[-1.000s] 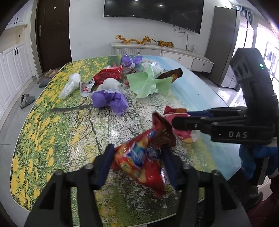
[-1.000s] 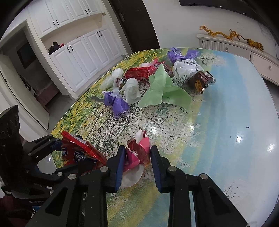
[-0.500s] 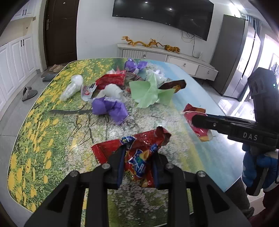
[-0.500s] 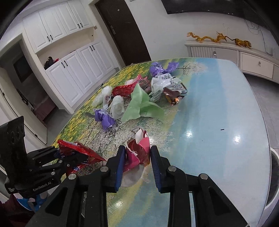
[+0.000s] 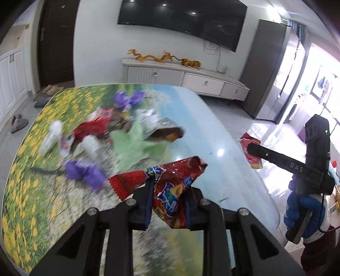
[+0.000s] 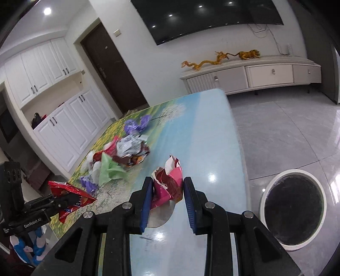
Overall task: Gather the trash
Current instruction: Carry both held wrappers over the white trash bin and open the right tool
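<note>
My left gripper (image 5: 169,203) is shut on a red snack bag (image 5: 170,191) and holds it above the table's near edge; it also shows in the right wrist view (image 6: 70,194). My right gripper (image 6: 167,197) is shut on a crumpled pink and red wrapper (image 6: 169,184), lifted over the table's right side; it shows in the left wrist view (image 5: 249,151). A round white trash bin (image 6: 294,212) with a dark inside stands on the floor to the right of that gripper. More trash lies on the table: a green paper (image 5: 138,144), purple wrappers (image 5: 87,173), a red bag (image 5: 91,129).
The table (image 5: 212,131) has a printed flower and sky top. A white sideboard (image 5: 182,79) with gold dragon figures and a wall TV (image 5: 180,19) are behind it. White cupboards (image 6: 63,131) and a dark door (image 6: 112,74) stand on the left. Slippers (image 5: 19,123) lie on the floor.
Both grippers have risen and swung right with their wrappers. The right gripper now hangs near the table's right edge, and the trash bin has come into its view.
</note>
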`<state>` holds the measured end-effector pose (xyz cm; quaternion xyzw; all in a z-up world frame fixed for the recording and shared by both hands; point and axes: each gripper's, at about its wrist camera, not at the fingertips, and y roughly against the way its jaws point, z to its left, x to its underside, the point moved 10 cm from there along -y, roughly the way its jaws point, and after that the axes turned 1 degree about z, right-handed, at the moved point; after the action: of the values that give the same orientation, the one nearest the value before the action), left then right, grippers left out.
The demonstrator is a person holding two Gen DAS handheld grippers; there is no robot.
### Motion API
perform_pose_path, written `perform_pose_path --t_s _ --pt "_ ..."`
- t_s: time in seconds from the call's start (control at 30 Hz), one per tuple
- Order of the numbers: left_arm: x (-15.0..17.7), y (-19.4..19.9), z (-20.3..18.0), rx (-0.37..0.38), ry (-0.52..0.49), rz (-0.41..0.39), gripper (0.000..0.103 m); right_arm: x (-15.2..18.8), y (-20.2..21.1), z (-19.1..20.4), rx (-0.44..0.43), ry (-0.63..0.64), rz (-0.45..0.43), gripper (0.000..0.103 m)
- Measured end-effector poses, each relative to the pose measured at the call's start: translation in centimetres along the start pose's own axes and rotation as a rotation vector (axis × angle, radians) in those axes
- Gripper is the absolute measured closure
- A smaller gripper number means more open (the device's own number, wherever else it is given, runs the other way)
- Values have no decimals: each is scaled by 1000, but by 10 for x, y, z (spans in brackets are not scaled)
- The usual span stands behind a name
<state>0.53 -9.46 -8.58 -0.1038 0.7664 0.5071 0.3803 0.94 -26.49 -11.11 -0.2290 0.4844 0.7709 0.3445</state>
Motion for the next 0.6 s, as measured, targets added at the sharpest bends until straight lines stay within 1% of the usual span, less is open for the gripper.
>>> perform_pose_path --t_s 0.13,0.27,0.33,0.43,0.53,0.6 --pt "-31 -24 -50 73 -53 9 81 -15 21 -53 81 -72 -61 75" --pt "-57 -56 -106 142 -112 29 81 -17 36 -112 172 -152 -82 75" --pt "-67 -78 -139 173 -146 50 81 -14 40 -141 222 -185 -79 75" --pt "-73 -107 -177 207 -172 86 81 -5 41 -180 265 -250 -59 75" --pt "-77 -140 -210 238 -185 130 81 7 39 -214 302 -305 -27 75" --pt "-77 -157 -224 252 -190 154 80 15 33 -232 317 -340 -5 73"
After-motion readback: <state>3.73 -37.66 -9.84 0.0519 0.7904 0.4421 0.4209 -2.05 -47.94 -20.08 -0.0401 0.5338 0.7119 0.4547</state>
